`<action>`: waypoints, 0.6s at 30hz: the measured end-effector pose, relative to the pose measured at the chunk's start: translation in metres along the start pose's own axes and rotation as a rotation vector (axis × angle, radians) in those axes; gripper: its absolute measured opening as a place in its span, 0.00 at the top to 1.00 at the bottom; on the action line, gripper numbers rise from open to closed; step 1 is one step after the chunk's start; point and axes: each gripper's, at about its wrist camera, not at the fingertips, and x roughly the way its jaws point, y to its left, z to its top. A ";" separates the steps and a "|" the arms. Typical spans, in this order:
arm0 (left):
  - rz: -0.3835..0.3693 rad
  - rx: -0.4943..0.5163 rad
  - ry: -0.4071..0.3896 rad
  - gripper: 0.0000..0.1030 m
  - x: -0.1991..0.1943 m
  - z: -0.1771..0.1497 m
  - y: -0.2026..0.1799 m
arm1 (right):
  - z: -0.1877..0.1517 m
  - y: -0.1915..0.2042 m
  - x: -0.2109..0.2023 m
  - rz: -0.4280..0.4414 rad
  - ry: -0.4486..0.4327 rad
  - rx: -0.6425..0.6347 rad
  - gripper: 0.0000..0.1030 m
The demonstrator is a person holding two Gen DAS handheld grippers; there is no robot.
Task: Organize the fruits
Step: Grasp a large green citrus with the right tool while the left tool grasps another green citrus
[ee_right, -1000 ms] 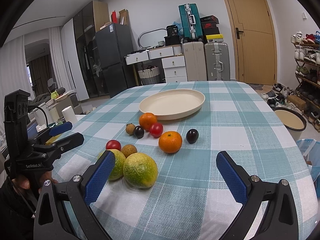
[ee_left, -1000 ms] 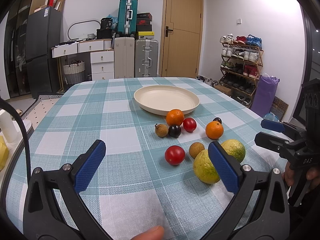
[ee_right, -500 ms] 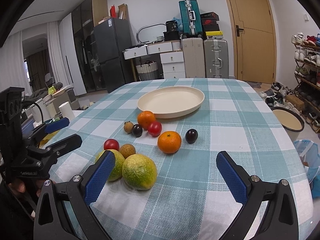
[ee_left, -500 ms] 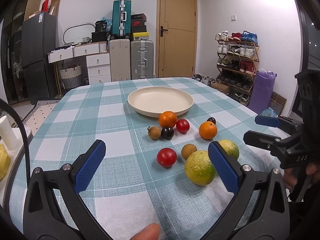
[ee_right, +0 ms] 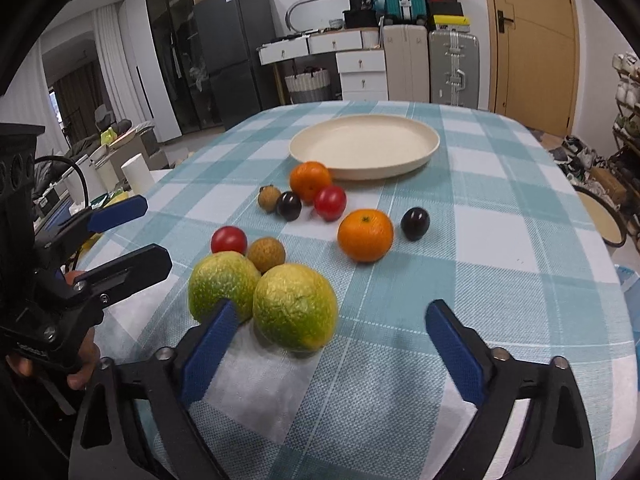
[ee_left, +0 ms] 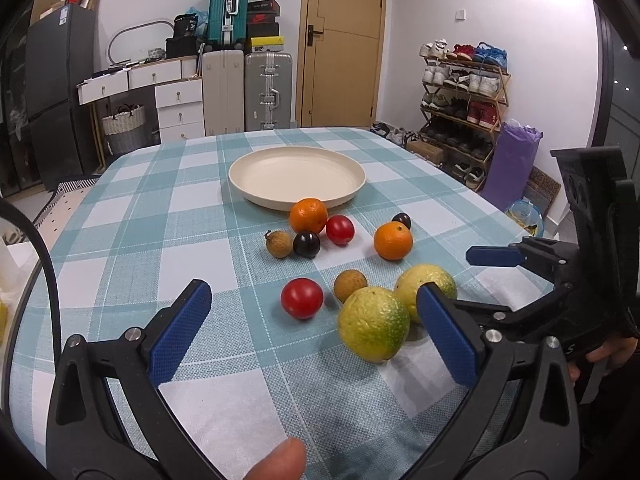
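Fruits (ee_right: 365, 235) loose on tablecloth (ee_right: 500, 248); plate (ee_right: 364, 146) empty

The room is evenly bright from overhead indoor light, and both my views are sharp across the middle. Fruit on the bench (ee_left: 120, 240) throws only soft, short shadows toward the near edge; the yellow-green citrus (ee_right: 295, 306) has a faint dark patch under it. A pale sheen lies on the white squares of the cloth (ee_right: 500, 240), without harsh glare. The fisheye bends the door (ee_left: 344, 40) and the fridge (ee_right: 232, 56) into curves, and black vignetting fills the corners. A thumb (ee_left: 276, 460) at the bottom of my left view is soft, too close to focus.
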 end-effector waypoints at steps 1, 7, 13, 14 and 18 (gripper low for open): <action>0.004 0.003 0.001 0.01 0.001 0.000 0.000 | 0.000 0.000 0.004 0.009 0.023 0.004 0.14; 0.015 0.026 -0.001 0.01 0.003 -0.001 -0.001 | 0.001 0.004 0.014 0.041 0.064 -0.002 0.21; -0.014 0.038 0.035 0.01 0.010 -0.001 -0.002 | 0.002 0.006 0.022 0.067 0.089 0.011 0.41; -0.017 0.044 0.036 0.01 0.011 -0.001 -0.004 | 0.002 0.006 0.023 0.072 0.089 0.013 0.44; -0.012 0.057 0.054 0.01 0.016 -0.001 -0.008 | 0.001 0.010 0.021 0.073 0.083 0.007 0.53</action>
